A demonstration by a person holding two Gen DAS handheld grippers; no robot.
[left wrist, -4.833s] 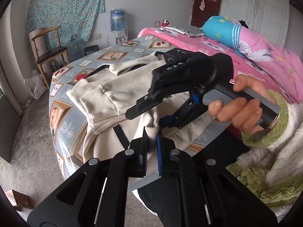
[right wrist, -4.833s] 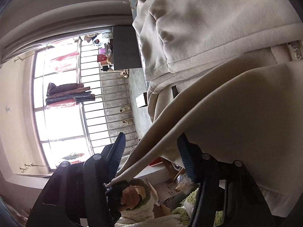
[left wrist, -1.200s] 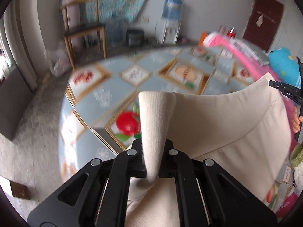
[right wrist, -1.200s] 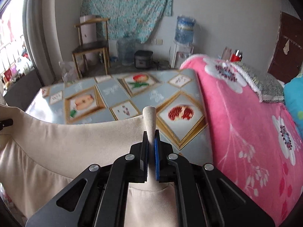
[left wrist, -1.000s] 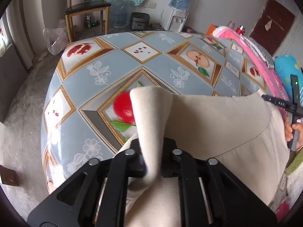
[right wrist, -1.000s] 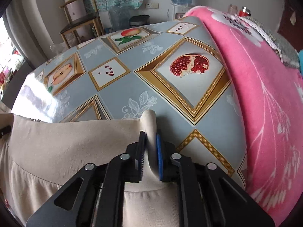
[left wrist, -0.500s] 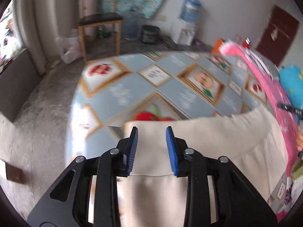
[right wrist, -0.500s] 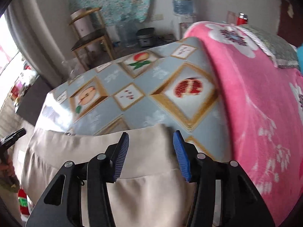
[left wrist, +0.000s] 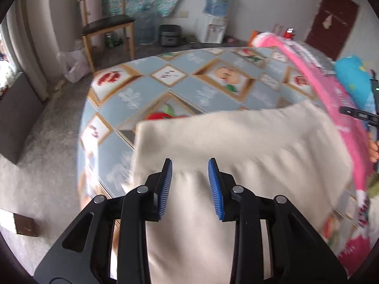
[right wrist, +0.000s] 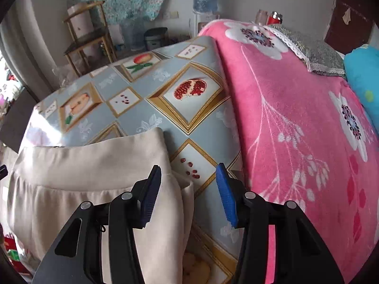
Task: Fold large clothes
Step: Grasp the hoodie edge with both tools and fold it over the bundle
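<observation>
Both the left claw (left wrist: 189,182) and right claw (right wrist: 188,193), clamped on the cream garment's (left wrist: 236,146) hem a second ago, have just opened and stand apart above it, the garment lying flat on the fruit-patterned counter (right wrist: 151,99).

Table (right wrist: 151,108) w/ blue fruit-print cloth carries beige garment (right wrist: 94,170), laid flat at 7 o'clock of right wrist view, ribbed hem toward 12. Pink floral blanket (right wrist: 296,118) abuts table edge at 3 o'clock.
</observation>
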